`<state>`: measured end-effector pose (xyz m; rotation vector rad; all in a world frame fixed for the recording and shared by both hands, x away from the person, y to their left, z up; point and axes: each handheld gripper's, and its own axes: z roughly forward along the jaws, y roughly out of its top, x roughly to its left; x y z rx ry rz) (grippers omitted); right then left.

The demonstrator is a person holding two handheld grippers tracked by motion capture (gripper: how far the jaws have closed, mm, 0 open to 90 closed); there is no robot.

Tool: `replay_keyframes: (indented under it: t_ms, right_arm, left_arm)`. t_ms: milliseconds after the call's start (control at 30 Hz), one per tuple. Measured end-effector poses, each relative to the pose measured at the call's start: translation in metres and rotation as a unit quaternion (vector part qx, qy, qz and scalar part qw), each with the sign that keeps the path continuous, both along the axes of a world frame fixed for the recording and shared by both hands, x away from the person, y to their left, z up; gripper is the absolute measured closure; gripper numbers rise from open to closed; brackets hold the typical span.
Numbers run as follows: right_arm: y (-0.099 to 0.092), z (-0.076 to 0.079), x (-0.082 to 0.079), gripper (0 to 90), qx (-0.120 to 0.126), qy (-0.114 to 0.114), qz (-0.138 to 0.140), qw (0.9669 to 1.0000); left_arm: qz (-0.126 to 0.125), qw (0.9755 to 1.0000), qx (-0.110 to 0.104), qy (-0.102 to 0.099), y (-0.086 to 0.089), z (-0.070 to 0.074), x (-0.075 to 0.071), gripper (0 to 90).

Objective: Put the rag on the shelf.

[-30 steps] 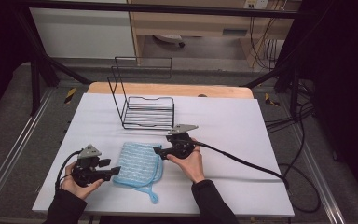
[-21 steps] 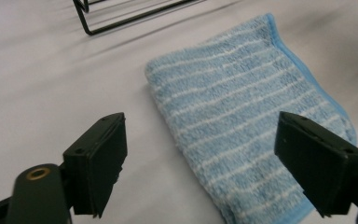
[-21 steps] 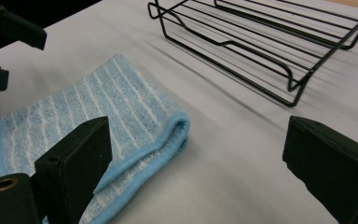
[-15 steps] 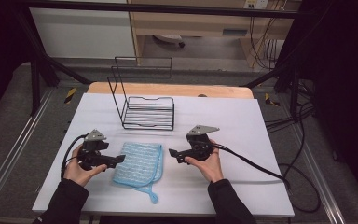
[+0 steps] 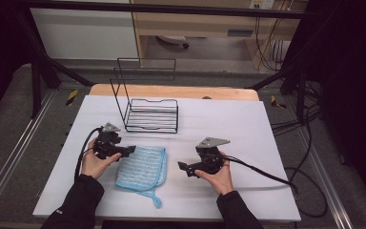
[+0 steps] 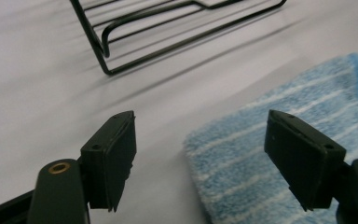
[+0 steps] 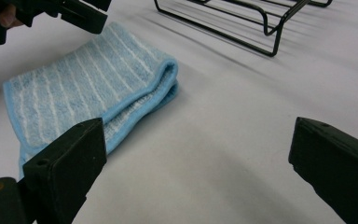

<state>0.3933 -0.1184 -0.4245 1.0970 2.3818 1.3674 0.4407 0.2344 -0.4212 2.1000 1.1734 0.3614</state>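
Right gripper point(image 5: 185, 167) drawn back from folded cloth point(image 5: 142, 167); white table point(image 5: 248, 124), dark room

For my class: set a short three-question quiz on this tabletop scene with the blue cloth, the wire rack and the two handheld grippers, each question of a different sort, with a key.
1. True or false: the blue cloth lies folded on the white table.
2. Multiple choice. The wire rack stands: A) on top of the cloth; B) behind the cloth, apart from it; C) in the person's right hand.
3. Fill in: the jaws of the left gripper and the right gripper are both ____.

Key:
1. True; the right gripper view shows its doubled edge.
2. B.
3. Open; neither holds anything, and the left gripper hangs over the cloth's edge.
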Motion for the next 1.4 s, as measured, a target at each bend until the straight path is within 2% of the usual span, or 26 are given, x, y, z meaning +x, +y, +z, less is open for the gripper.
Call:
replay_keyframes:
  t_ms: [100,200,300,467,600,700,967,1067,1167,1300,1333,1400]
  right_arm:
    - [-0.001,-0.003,-0.001,5.0,-0.001,0.002,0.000,1.0000]
    - [-0.001,-0.003,-0.003,6.1,-0.002,0.003,0.002,1.0000]
    - [-0.001,-0.004,-0.004,7.4,0.000,0.006,0.004,1.0000]
    - [0.000,-0.005,-0.003,8.0,0.000,0.011,0.005,0.9999]
    - [0.000,-0.005,-0.004,7.8,0.004,0.015,0.007,0.9999]
    - [0.000,-0.005,-0.003,7.6,0.007,0.015,0.007,0.9998]
    - [0.001,-0.004,0.000,5.3,0.014,0.016,-0.002,0.9998]
    - [0.004,-0.001,0.003,4.2,0.009,0.009,-0.005,0.9999]
    - [0.013,0.003,0.007,3.3,0.016,0.009,-0.007,0.9998]
    - [0.031,0.006,0.013,2.3,0.006,-0.001,-0.001,1.0000]
    - [0.041,0.007,0.017,2.7,0.006,-0.002,0.007,1.0000]
    - [0.046,0.007,0.019,2.8,0.004,-0.003,0.009,0.9999]
  left_arm:
    - [0.007,1.0000,0.001,0.005,0.004,-0.006,0.002,33.1]
    - [0.009,0.9998,-0.011,0.016,0.006,-0.011,0.004,40.7]
    - [0.000,0.9996,-0.011,0.026,0.005,-0.015,0.003,48.1]
    - [-0.013,0.9994,-0.006,0.031,0.001,-0.018,0.001,58.2]
    - [-0.018,0.9991,-0.011,0.036,0.000,-0.019,0.000,65.0]
    - [-0.017,0.9991,-0.020,0.032,0.000,-0.022,-0.002,67.7]
    - [-0.025,0.9992,-0.010,0.031,-0.003,-0.022,-0.003,73.5]
    - [-0.025,0.9992,-0.008,0.032,-0.004,-0.021,-0.004,74.5]
    - [-0.025,0.9991,-0.010,0.033,-0.003,-0.022,-0.003,74.9]
    - [-0.025,0.9991,-0.008,0.032,-0.004,-0.021,-0.004,74.9]
    - [-0.024,0.9992,-0.008,0.032,-0.004,-0.021,-0.004,74.9]
    - [-0.025,0.9991,-0.008,0.032,-0.004,-0.021,-0.004,74.9]
